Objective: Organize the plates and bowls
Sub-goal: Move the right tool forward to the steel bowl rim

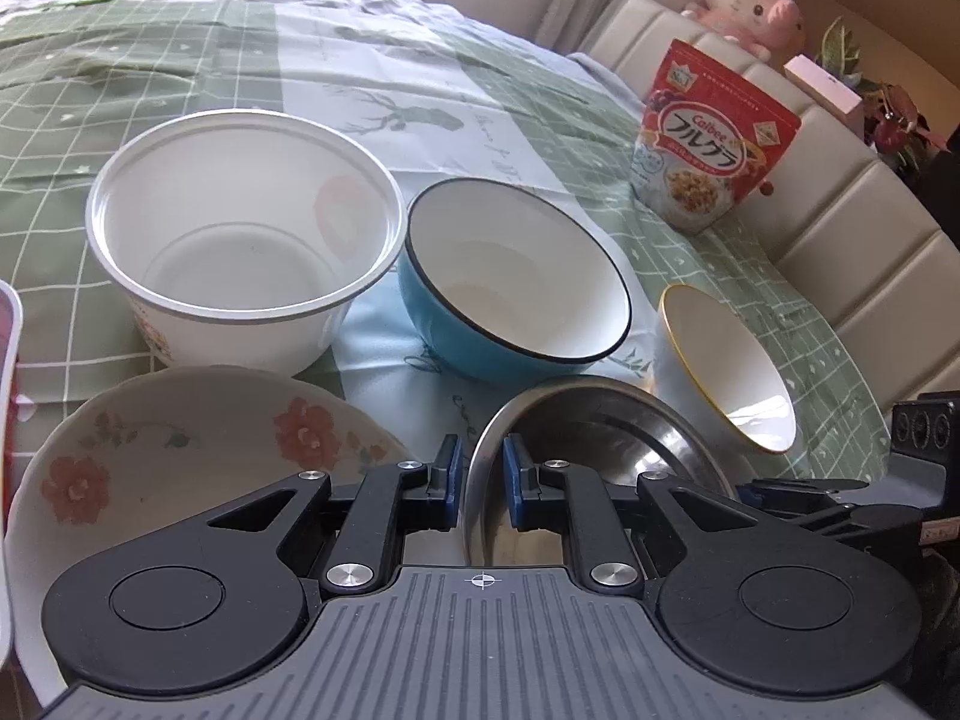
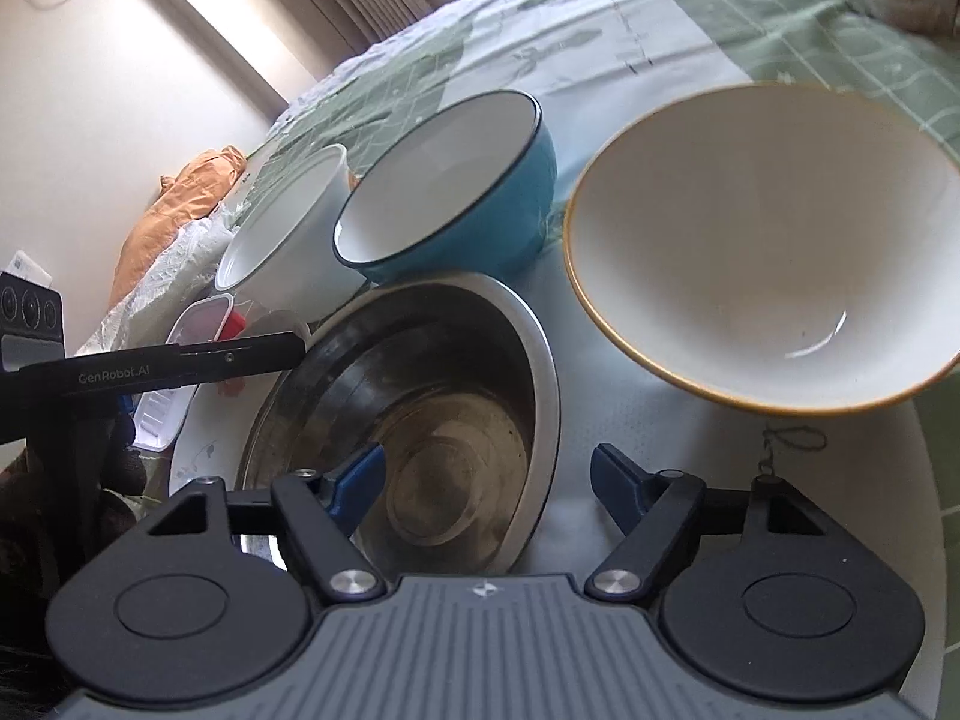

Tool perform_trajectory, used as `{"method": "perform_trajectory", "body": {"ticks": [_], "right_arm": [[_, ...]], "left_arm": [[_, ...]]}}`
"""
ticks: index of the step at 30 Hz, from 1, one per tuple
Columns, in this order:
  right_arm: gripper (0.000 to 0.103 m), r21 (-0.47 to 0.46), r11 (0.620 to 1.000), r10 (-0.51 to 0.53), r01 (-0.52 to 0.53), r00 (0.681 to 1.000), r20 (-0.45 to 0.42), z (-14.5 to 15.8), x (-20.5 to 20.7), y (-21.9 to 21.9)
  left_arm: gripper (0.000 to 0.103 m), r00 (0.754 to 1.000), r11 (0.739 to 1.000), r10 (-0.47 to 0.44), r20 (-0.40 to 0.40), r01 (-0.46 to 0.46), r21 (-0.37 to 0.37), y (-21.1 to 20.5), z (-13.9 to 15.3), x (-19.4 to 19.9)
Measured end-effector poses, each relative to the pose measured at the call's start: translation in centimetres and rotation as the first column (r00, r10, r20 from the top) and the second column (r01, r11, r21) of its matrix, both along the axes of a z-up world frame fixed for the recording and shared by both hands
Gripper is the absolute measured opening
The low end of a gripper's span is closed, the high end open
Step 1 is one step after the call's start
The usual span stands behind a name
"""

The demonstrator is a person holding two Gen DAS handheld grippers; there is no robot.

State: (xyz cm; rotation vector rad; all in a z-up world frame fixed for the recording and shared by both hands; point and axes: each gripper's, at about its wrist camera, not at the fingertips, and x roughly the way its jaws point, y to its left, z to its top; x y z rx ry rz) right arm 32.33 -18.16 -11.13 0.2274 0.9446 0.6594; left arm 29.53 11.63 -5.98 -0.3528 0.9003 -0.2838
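Note:
My left gripper (image 1: 483,474) is shut on the rim of a steel bowl (image 1: 600,438), which is tilted up beside a floral plate (image 1: 180,456). Behind them stand a large white paper bowl (image 1: 240,240), a blue bowl (image 1: 516,282) and a small white gold-rimmed bowl (image 1: 726,366). My right gripper (image 2: 486,480) is open and empty, its jaws straddling the near rim of the steel bowl (image 2: 432,420). The gold-rimmed bowl (image 2: 762,240) is just ahead to the right, with the blue bowl (image 2: 456,186) and the white paper bowl (image 2: 282,228) beyond.
A cereal bag (image 1: 708,138) stands at the back right on the green checked tablecloth (image 1: 180,72). Cream chairs (image 1: 840,228) line the table's right edge. A red-lidded container (image 2: 198,324) lies left of the plate.

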Motion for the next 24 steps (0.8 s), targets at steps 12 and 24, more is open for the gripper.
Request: {"method": "perform_trajectory", "body": {"ticks": [12,24], "right_arm": [[0.05,-0.138,0.987,-0.116,0.087,0.97,-0.215,0.7,1.6,3.4],[0.045,-0.282,0.959,-0.105,0.022,0.953,-0.284,3.4,2.7,5.9]], "left_arm": [[0.028,0.958,0.991,0.089,-0.272,-0.113,-0.075,0.4,-0.2,1.3],[0.028,0.879,0.988,0.137,-0.458,-0.156,-0.004,-0.9,0.3,1.5]]}}
